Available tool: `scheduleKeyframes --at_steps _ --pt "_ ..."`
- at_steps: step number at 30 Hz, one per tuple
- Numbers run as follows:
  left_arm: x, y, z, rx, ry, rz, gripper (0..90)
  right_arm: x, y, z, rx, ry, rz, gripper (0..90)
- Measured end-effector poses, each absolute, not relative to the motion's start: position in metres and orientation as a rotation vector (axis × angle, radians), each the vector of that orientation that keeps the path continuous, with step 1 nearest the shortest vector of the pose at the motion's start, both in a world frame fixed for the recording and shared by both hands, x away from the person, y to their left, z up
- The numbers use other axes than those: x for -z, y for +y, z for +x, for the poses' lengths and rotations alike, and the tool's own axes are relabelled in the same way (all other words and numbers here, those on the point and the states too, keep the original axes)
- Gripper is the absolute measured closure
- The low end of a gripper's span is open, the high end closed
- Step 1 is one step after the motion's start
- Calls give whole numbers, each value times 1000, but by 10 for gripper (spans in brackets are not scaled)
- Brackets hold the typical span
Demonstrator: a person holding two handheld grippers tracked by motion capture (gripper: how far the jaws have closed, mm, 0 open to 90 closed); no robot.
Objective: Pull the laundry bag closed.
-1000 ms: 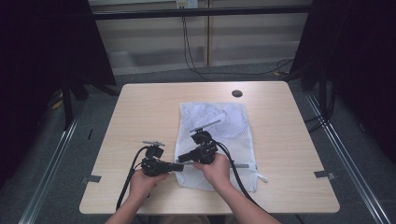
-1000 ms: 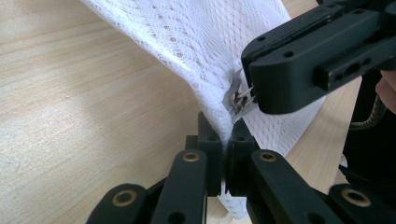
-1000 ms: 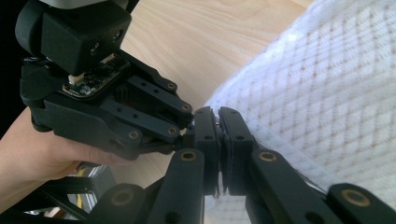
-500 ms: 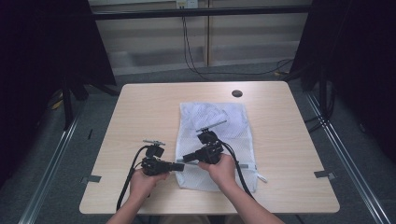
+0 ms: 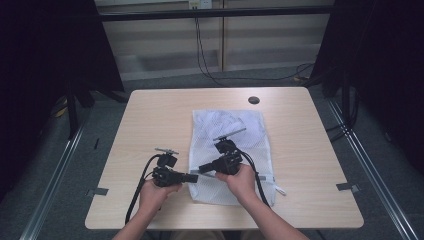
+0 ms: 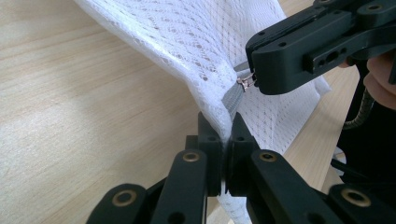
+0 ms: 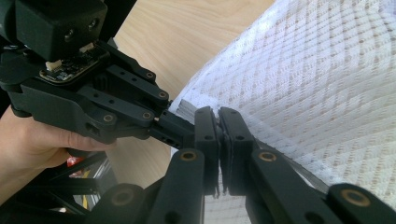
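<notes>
While both hands sit much as they did a second ago, the left gripper (image 6: 225,135) stays clamped on the corner of the white mesh laundry bag (image 5: 235,135) beside its grey zipper tape (image 6: 232,98). Just beyond, the right gripper (image 6: 254,80) pinches the metal zipper pull (image 6: 244,82). With so little shifted, the zip is probably only at its start. Farther off, the bag lies flat on the wooden table (image 5: 150,115), its contents impossible to make out.
</notes>
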State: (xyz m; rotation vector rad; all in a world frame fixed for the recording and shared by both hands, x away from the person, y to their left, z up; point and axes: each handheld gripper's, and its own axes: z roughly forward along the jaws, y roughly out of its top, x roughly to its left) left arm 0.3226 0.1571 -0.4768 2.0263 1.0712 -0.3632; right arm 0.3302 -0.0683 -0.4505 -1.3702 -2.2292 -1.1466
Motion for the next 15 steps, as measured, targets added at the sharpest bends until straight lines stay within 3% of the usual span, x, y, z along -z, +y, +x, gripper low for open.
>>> scheduleKeyframes --at_steps 15 --pt "475 161 325 388 1100 2025 881 454 -79 331 1142 -2226 -1381 866"
